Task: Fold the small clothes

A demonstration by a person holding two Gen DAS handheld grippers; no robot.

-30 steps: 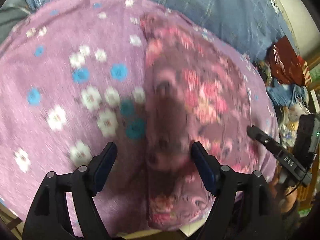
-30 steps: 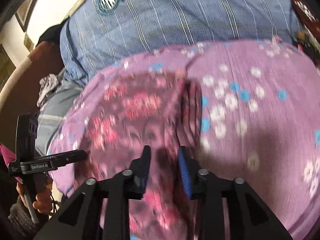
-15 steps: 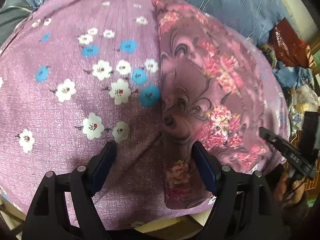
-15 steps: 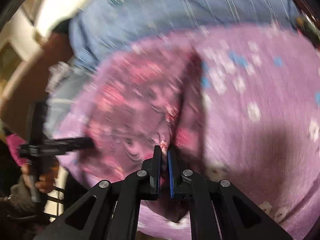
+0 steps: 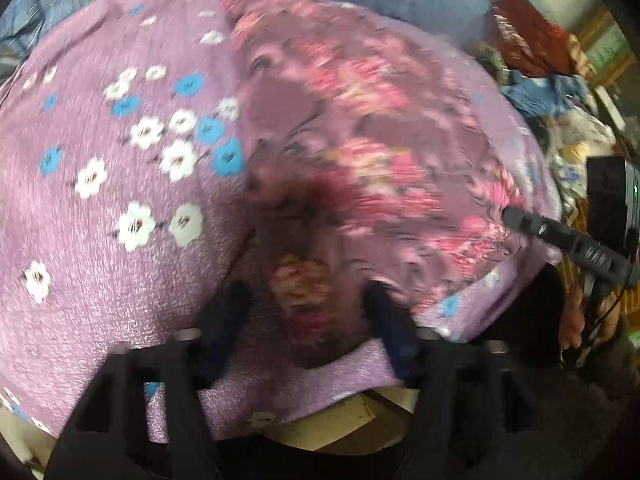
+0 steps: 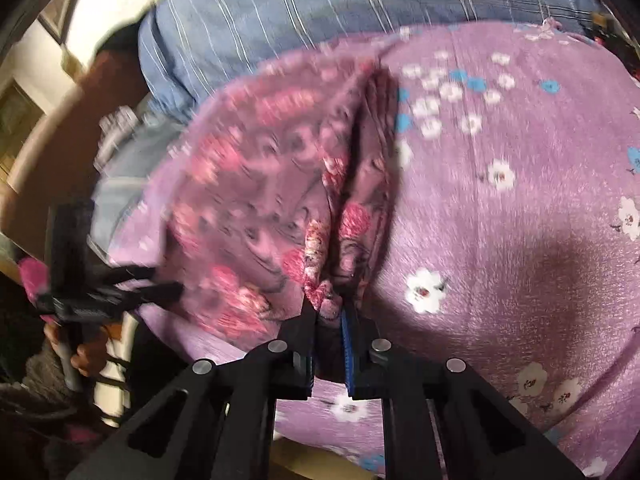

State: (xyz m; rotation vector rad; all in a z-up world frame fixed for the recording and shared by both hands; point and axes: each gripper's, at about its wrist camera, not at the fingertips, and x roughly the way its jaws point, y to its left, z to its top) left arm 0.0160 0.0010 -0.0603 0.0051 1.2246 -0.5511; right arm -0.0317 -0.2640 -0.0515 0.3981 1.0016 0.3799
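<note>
A small mauve garment with pink roses (image 5: 360, 128) lies on a purple cloth with white and blue flowers (image 5: 100, 200). My left gripper (image 5: 308, 312) points down at the garment's near end, which sits between its blurred fingers; the jaws are closing and I cannot see the pads pressing. My right gripper (image 6: 328, 310) is shut on a pinched-up ridge of the garment (image 6: 256, 184) at its near edge. Each gripper shows in the other's view: the right gripper (image 5: 516, 218) at the garment's right side, the left gripper (image 6: 164, 280) at its left side.
A blue striped cloth (image 6: 320, 8) lies behind the purple cloth. A heap of mixed clothes (image 5: 552, 92) sits at the far right. The table's pale front edge (image 5: 360, 420) shows just under the purple cloth. A brown padded seat (image 6: 60, 140) stands at the left.
The left gripper's jaws have narrowed around the garment's near end after shifting right. The right gripper closed on a fold of the garment and pulled it up into a ridge.
</note>
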